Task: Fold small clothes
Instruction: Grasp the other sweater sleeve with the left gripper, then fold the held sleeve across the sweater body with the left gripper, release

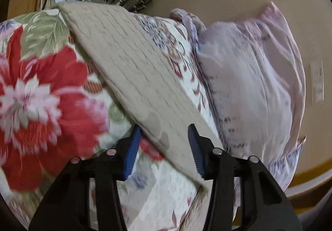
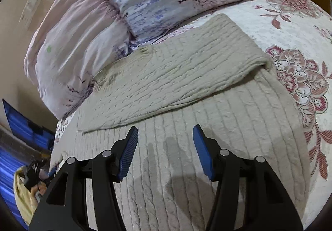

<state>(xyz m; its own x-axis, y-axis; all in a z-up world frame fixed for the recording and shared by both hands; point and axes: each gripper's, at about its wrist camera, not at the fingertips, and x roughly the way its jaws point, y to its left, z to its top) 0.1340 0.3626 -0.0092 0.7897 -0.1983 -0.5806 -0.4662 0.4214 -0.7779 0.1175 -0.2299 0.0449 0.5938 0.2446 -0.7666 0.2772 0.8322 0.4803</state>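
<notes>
Both grippers, left point(image 1: 164, 137) and right point(image 2: 166, 137), stand with jaws wide, holding nothing. The beige knit garment point(image 2: 186, 69) lies on the floral quilt point(image 2: 290, 29), one sleeve folded across, beside the pillows point(image 2: 87, 29).

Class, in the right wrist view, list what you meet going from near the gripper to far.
right gripper → beige knitted garment → its folded-over sleeve → pillows

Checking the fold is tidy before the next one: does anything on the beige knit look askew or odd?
Yes. The folded-over sleeve on the beige knit sweater lies slanted and rumpled, not square with the body's ribs. Both grippers, left and right, are open.
</notes>
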